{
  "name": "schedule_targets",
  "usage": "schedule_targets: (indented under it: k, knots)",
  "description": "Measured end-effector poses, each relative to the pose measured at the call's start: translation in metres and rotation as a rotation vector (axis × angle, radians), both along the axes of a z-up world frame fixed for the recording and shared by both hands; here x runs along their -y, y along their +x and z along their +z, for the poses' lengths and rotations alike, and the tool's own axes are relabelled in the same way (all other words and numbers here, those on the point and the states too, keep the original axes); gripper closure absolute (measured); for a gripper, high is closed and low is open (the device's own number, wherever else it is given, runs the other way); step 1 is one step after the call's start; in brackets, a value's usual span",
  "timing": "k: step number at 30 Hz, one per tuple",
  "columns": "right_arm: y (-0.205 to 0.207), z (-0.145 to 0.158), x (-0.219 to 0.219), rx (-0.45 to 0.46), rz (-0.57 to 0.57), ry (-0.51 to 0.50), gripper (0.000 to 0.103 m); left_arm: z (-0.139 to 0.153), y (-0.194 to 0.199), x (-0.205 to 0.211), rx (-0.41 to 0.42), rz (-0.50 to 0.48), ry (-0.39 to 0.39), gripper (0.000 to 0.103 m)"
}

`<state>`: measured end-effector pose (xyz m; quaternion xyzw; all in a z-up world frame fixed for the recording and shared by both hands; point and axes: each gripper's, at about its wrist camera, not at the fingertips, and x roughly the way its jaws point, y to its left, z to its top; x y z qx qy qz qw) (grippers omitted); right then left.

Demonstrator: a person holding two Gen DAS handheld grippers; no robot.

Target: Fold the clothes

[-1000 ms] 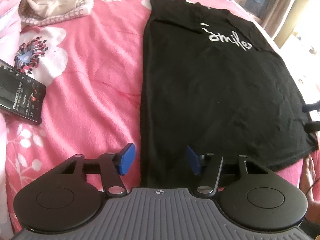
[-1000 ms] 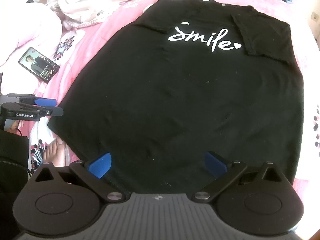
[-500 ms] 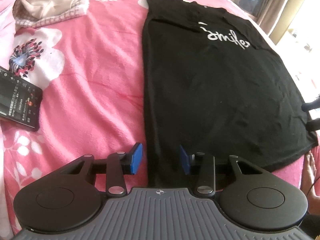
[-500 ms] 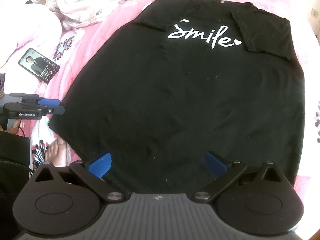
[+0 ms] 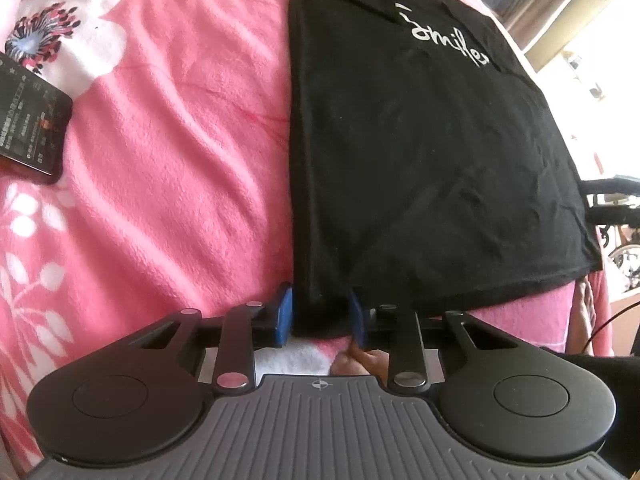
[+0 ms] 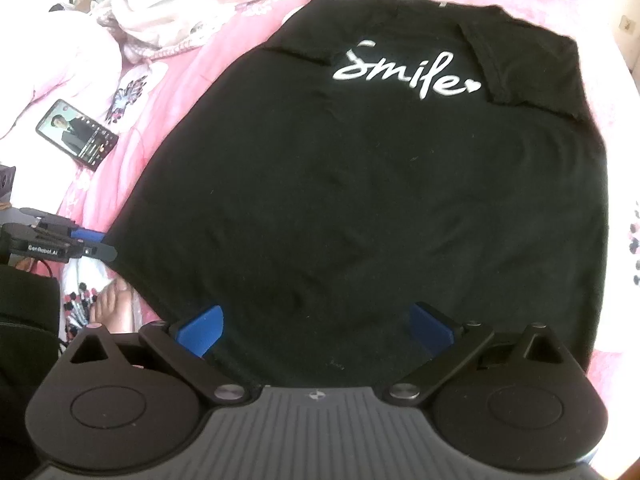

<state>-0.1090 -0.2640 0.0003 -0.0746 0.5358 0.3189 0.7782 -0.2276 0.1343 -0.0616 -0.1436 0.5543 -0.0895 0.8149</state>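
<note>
Black shirt lay flat on the pink blanket, sleeves folded in. Left gripper sat half-open, blue pads astride the shirt's bottom-left corner, not yet clamped. Right gripper gaped wide over the hem, holding nothing.

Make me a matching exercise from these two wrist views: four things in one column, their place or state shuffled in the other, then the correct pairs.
Things:
1. black T-shirt
2. phone
3. left gripper
4. right gripper

Place or state:
A. jaws wide open, over the bottom hem
B. lying screen-up on the pink blanket, lit
C. spread flat, white "Smile" print facing up
D. jaws narrowed around the shirt's bottom corner, not fully closed

Pairs: 1-C, 2-B, 3-D, 4-A
</note>
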Motion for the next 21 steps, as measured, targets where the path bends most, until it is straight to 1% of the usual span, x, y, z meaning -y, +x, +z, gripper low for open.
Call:
schedule_targets:
  k: [2, 4, 8, 10, 13, 14, 15, 16, 17, 18, 21]
  knots:
    - [0.006, 0.005, 0.011, 0.032, -0.041, 0.007, 0.005, -0.001, 0.001, -0.001, -0.001, 0.007, -0.005, 0.074]
    - [0.015, 0.010, 0.032, 0.050, -0.119, 0.022, 0.006, -0.001, 0.001, -0.002, -0.001, 0.002, -0.005, 0.074]
    - [0.030, 0.016, 0.092, 0.050, -0.303, 0.072, 0.013, -0.002, 0.004, -0.003, -0.014, 0.008, -0.014, 0.074]
    - [0.017, 0.010, 0.130, 0.047, -0.399, 0.082, 0.019, -0.003, 0.007, -0.004, -0.028, 0.017, -0.019, 0.074]
    - [-0.002, -0.005, 0.179, -0.020, -0.533, 0.121, 0.027, -0.003, 0.009, -0.003, -0.039, 0.023, -0.013, 0.074]
    - [-0.009, -0.012, 0.190, -0.050, -0.562, 0.138, 0.032, -0.003, 0.010, -0.002, -0.040, 0.023, -0.009, 0.074]
    - [-0.014, -0.019, 0.198, -0.084, -0.579, 0.154, 0.036, -0.003, 0.010, -0.001, -0.038, 0.018, 0.001, 0.075]
    - [-0.017, -0.026, 0.204, -0.119, -0.589, 0.169, 0.037, -0.003, 0.010, 0.001, -0.034, 0.007, 0.016, 0.077]
    - [-0.021, -0.031, 0.207, -0.144, -0.591, 0.181, 0.041, -0.002, 0.009, 0.003, -0.030, -0.003, 0.031, 0.079]
    - [-0.024, -0.037, 0.208, -0.161, -0.592, 0.185, 0.047, -0.002, 0.009, 0.005, -0.028, -0.008, 0.043, 0.079]
    - [-0.030, -0.054, 0.212, -0.213, -0.596, 0.189, 0.057, -0.002, 0.008, 0.008, -0.021, -0.010, 0.063, 0.081]
